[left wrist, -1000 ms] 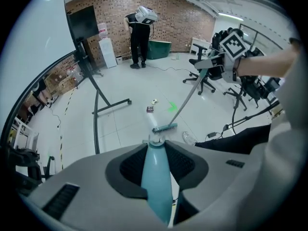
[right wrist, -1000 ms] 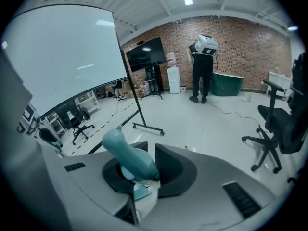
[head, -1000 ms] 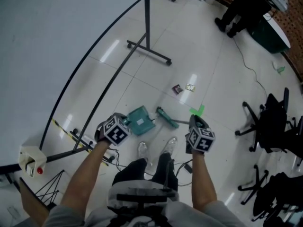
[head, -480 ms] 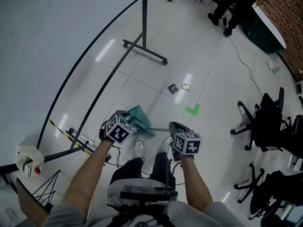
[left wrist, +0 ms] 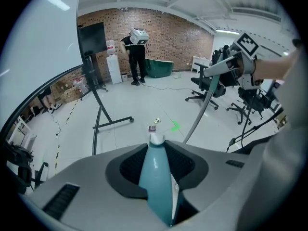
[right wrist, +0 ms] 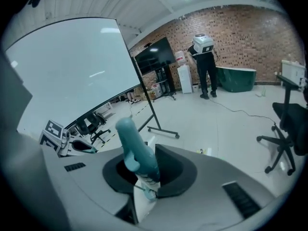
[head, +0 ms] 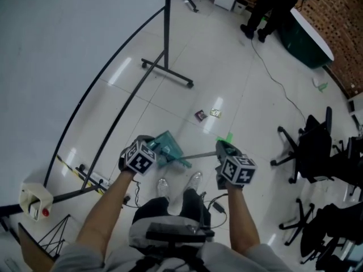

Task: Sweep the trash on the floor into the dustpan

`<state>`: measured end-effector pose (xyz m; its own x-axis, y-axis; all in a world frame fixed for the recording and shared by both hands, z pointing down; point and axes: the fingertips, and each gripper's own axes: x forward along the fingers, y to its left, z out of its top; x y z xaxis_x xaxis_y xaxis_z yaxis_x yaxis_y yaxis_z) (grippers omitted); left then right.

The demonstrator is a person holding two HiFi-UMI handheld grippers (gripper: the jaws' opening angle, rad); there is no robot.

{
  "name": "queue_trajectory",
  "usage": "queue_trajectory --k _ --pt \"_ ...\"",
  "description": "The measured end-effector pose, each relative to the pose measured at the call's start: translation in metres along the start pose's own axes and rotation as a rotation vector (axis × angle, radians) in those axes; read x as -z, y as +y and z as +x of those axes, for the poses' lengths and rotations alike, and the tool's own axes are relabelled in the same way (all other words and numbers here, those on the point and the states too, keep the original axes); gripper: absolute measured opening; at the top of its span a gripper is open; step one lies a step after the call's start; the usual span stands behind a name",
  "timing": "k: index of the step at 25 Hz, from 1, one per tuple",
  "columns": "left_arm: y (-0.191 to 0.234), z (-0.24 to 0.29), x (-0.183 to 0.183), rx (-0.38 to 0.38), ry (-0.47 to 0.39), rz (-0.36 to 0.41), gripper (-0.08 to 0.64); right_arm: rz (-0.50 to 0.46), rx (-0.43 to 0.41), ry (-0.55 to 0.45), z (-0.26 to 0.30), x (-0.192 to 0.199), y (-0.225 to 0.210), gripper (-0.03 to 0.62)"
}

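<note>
- Swung across since a second ago, the broom [head: 201, 154] now has its head beside the dustpan [head: 170, 144]; the right gripper [head: 223, 147] clamps its handle.
- Clamped in the left gripper [head: 152, 144] is the dustpan's handle; a lifted lip would let litter slip under.
- Two trash scraps [head: 200, 115] lie well ahead on the floor [head: 255, 123]; a hard stroke could scatter them.

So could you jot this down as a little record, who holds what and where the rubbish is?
Left gripper: fingers closed on the teal dustpan handle
Right gripper: fingers closed on the teal broom handle
Dustpan: just ahead of the person's feet
Trash: two small pieces on the floor beyond the dustpan, not in it
Floor mark: green, near the trash
Background: another person beside a green tub; office chairs at right
</note>
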<state>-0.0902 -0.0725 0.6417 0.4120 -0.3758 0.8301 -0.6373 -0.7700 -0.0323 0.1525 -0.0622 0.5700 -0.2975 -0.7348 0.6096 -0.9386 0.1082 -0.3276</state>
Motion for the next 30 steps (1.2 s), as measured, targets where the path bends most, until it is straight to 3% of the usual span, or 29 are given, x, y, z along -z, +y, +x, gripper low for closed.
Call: queue_trajectory --k 9,17,30 --pt "0.006 0.039 -0.072 -0.021 0.005 0.028 0.114 0.002 0.074 -0.176 -0.025 -0.097 -0.081 0.051" --pt "0.008 0.073 -0.136 -0.057 0.023 0.067 0.114 0.067 0.149 -0.257 -0.035 -0.148 -0.170 0.051" --pt "0.036 0.135 -0.192 0.030 0.050 0.024 0.114 0.083 0.266 -0.224 -0.001 -0.202 -0.241 0.051"
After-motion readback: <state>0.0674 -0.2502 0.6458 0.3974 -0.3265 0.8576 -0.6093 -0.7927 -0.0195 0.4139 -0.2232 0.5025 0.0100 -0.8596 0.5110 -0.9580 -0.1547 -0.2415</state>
